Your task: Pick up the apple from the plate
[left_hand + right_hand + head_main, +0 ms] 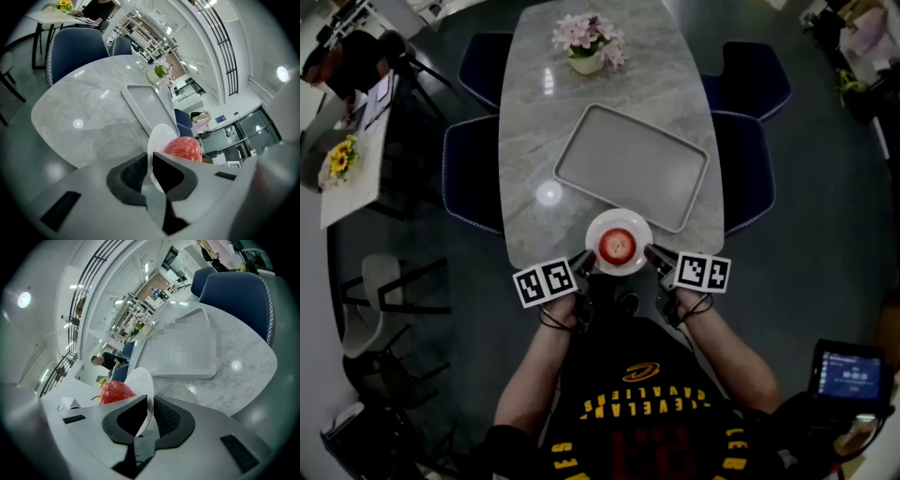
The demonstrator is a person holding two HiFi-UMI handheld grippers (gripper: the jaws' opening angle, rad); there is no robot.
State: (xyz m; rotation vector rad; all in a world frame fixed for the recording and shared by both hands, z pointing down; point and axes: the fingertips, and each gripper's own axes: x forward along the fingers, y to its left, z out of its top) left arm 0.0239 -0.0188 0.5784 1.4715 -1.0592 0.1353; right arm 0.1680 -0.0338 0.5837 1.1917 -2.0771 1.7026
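A red apple (618, 246) sits on a small white plate (598, 228) at the near edge of the grey marble table (534, 141). My left gripper (582, 265) is shut on the plate's left rim and my right gripper (654, 257) is shut on its right rim. In the left gripper view the thin plate (159, 136) edge is pinched between the dark pads of the left gripper (151, 169), with the apple (183, 148) just beyond. In the right gripper view the right gripper (149, 411) likewise clamps the plate (139, 380), with the apple (114, 391) to its left.
A grey rectangular tray (631, 166) lies just beyond the plate. A pot of pink flowers (588, 43) stands at the table's far end. Dark blue chairs (472, 171) flank both sides of the table. The person's body is close behind the grippers.
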